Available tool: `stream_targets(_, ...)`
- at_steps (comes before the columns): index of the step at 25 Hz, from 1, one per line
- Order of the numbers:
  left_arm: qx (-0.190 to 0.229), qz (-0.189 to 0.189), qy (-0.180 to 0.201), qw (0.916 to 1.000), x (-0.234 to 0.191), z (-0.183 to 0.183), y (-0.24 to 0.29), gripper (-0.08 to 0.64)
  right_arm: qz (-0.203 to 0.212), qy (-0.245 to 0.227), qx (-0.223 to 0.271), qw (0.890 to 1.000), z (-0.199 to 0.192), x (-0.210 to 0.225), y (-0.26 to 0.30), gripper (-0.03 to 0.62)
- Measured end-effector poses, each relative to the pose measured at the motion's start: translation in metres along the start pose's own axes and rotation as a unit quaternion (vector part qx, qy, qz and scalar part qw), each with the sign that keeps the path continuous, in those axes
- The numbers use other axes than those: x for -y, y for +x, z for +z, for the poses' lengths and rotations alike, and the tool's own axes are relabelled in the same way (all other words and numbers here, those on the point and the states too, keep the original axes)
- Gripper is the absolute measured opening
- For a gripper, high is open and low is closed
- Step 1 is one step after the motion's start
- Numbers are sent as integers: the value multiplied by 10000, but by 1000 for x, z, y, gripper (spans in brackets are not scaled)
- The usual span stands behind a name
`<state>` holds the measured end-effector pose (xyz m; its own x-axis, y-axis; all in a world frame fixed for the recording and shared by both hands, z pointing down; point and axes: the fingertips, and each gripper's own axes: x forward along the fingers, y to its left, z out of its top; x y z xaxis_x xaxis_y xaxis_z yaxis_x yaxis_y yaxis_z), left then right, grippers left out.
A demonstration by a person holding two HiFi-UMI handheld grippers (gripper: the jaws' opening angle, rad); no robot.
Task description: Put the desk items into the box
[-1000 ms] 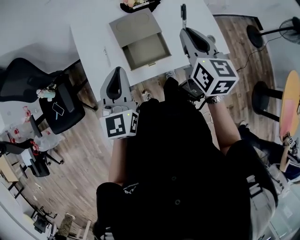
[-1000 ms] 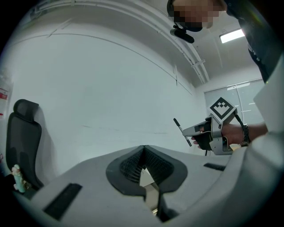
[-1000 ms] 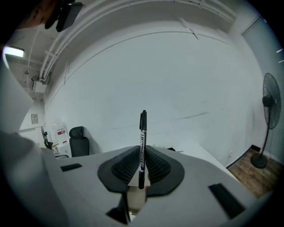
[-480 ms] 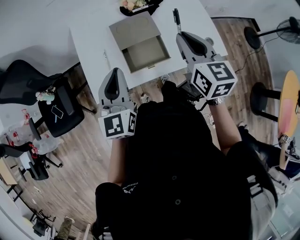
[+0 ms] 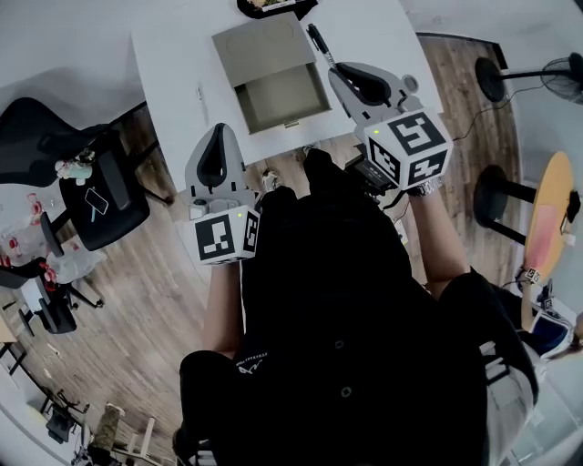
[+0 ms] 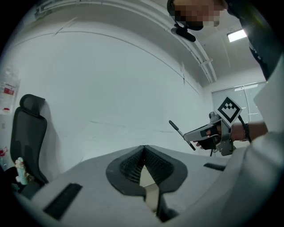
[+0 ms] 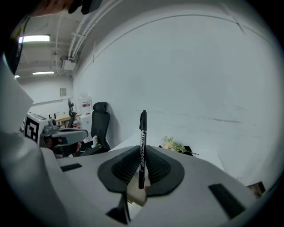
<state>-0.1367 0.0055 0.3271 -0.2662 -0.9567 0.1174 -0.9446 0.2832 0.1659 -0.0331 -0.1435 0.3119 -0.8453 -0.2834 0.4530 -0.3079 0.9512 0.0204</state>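
A shallow tan box lies open on the white desk. My right gripper hovers at the box's right edge, shut on a black pen whose tip reaches over the box rim. In the right gripper view the pen stands upright between the closed pads of that gripper. My left gripper hangs at the desk's near edge, left of the box, and is shut and empty. The left gripper view also shows the right gripper with the pen. A thin light stick lies on the desk left of the box.
A dark tray with a plant sits at the desk's far edge behind the box. A black office chair stands to the left; a stool, a fan and a round wooden table are on the right.
My right gripper has carried the pen leftward, from the desk's right side to the box's right edge. The left gripper has stayed almost still.
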Motion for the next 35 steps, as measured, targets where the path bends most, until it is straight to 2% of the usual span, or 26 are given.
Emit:
stream_targets(7, -124, 299, -102, 9994, -4, -10, 14, 8, 696, -605, -479, 9946, -13, -5, 32, 39)
stream_targets(16, -203, 715, -177, 9971, -3, -12, 35, 8, 1774, -1020, -1134, 9723, -37, -14, 78, 38)
stream_targets(23, -286, 1167, -333, 9922, -4, -24, 46, 8, 2487, -1466, -1652, 9431, -71, -24, 110, 39)
stream_targets(35, -218, 1864, -462, 9812, -10, -32, 60, 8, 3237, -1773, -2354, 8991, -135, -31, 151, 39)
